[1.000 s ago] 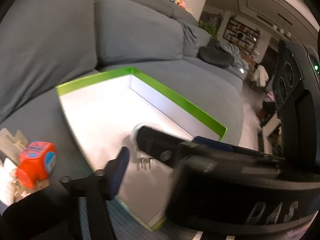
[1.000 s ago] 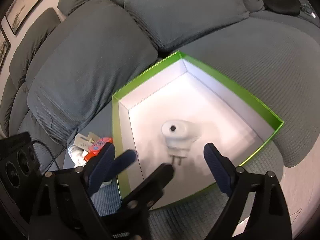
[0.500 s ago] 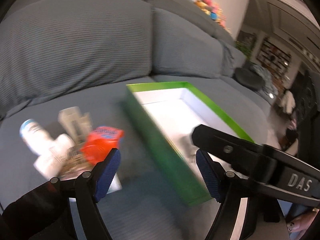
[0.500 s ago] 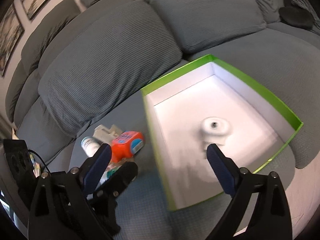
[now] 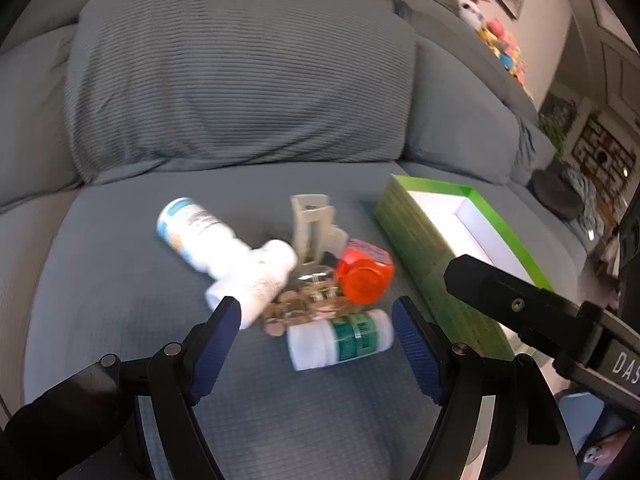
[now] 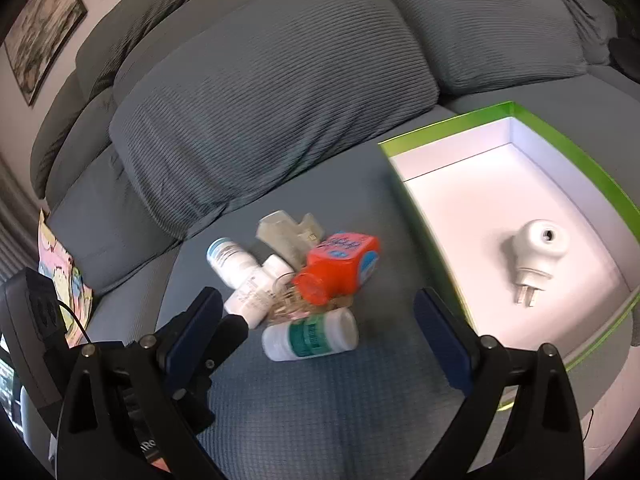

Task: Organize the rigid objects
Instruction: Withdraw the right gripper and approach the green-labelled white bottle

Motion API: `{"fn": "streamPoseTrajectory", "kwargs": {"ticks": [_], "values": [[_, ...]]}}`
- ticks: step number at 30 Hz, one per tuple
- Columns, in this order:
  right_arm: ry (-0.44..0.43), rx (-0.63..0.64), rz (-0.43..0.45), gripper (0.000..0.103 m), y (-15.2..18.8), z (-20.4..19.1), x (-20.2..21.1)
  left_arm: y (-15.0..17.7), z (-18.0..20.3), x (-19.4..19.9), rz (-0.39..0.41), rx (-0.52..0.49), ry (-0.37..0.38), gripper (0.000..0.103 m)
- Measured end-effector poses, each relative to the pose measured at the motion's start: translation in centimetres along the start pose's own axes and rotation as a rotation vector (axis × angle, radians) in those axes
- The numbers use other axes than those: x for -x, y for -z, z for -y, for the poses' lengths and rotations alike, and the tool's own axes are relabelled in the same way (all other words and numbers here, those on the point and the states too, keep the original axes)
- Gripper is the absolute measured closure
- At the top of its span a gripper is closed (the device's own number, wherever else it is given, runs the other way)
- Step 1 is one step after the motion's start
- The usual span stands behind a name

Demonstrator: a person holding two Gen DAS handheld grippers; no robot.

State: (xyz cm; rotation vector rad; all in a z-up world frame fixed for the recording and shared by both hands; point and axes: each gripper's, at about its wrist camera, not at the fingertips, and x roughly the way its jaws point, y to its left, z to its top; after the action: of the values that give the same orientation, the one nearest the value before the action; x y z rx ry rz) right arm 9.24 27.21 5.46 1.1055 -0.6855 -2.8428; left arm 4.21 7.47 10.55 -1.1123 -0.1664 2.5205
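A pile of small objects lies on the grey sofa seat: an orange bottle (image 5: 362, 276) (image 6: 336, 268), a white bottle with a green label (image 5: 340, 344) (image 6: 310, 338), two white bottles (image 5: 228, 248) (image 6: 240, 276), a grey plastic clip (image 5: 314, 224) (image 6: 288, 232) and a clear gold item (image 5: 308, 304). A white plug adapter (image 6: 534, 252) lies inside the green box (image 6: 452, 124) (image 5: 424, 248) to the right. My left gripper (image 5: 316, 344) is open just in front of the pile. My right gripper (image 6: 316, 336) is open, above the green-label bottle.
Large grey back cushions (image 5: 240, 72) stand behind the pile. A colourful paper (image 6: 60, 276) lies at the left edge of the seat. The other gripper's black arm (image 5: 540, 320) crosses the lower right of the left wrist view.
Both grippers have swung left from the green box to the pile of objects. The plug adapter stays in the box. Both stay open and empty.
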Motion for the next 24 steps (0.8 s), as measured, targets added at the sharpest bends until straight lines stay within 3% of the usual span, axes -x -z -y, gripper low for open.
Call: {"fn": "streamPoseTrajectory", "kwargs": {"ticks": [9, 24], "values": [[0.003, 0.037, -0.038, 0.007, 0.6, -2.5, -1.7, 0.5, -3.2, 0.0, -0.036, 0.047, 0.003, 0.024], [0.032, 0.089, -0.102, 0.007, 0.9, -3.7, -4.0, 1.0, -4.8, -1.1, -0.122, 0.092, 0.023, 0.024]]}}
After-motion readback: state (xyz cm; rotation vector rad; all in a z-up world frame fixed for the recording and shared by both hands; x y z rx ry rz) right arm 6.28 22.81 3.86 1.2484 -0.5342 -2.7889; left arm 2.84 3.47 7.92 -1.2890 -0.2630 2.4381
